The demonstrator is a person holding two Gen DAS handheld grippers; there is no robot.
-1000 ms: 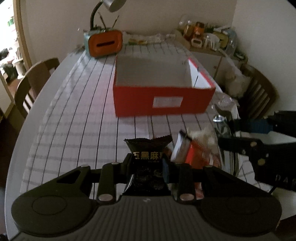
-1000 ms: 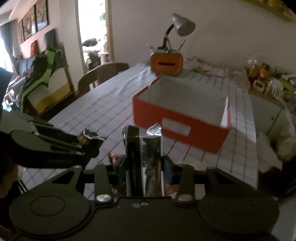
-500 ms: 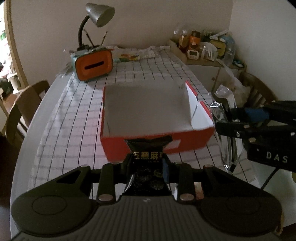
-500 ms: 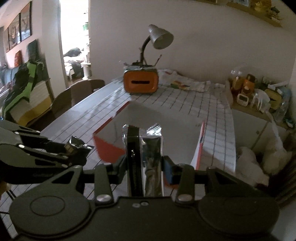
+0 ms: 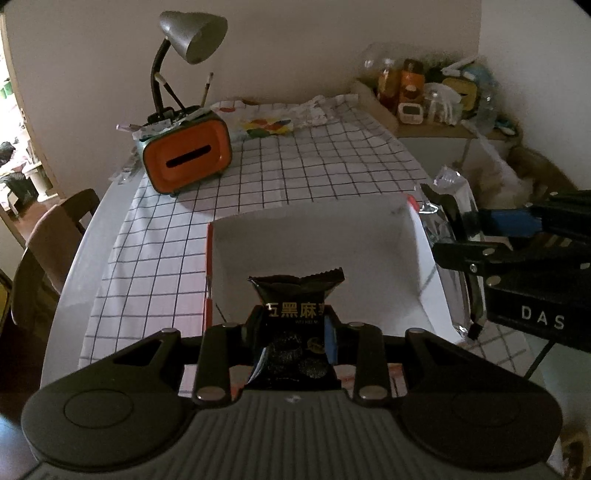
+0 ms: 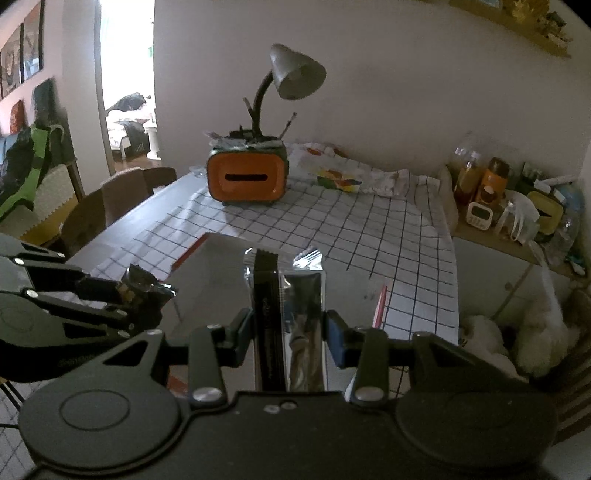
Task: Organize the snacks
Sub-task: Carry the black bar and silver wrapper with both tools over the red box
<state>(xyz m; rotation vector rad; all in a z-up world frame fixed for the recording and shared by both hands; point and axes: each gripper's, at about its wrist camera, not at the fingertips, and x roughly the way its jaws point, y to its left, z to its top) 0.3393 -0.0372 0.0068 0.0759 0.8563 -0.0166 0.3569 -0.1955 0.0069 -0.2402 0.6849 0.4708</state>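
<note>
My left gripper (image 5: 295, 330) is shut on a black snack packet (image 5: 295, 295) with gold lettering, held over the near end of the red box (image 5: 314, 240) with a bare white inside. My right gripper (image 6: 288, 328) is shut on a silver foil packet (image 6: 291, 295) that stands upright, above the box's (image 6: 218, 266) right side. In the left wrist view the right gripper (image 5: 454, 236) and its silver packet (image 5: 448, 199) hang at the box's right wall. In the right wrist view the left gripper (image 6: 147, 295) with the black packet (image 6: 142, 282) shows at the left.
An orange tissue holder (image 5: 186, 160) with a grey desk lamp (image 5: 192, 33) stands at the far left of the checked tablecloth (image 5: 314, 162). Wooden chairs (image 5: 51, 236) stand left of the table. A side cabinet with bottles and jars (image 5: 424, 92) is at the far right.
Both grippers have carried their packets forward from in front of the box to over its opening. The loose snacks on the cloth have dropped out of view.
</note>
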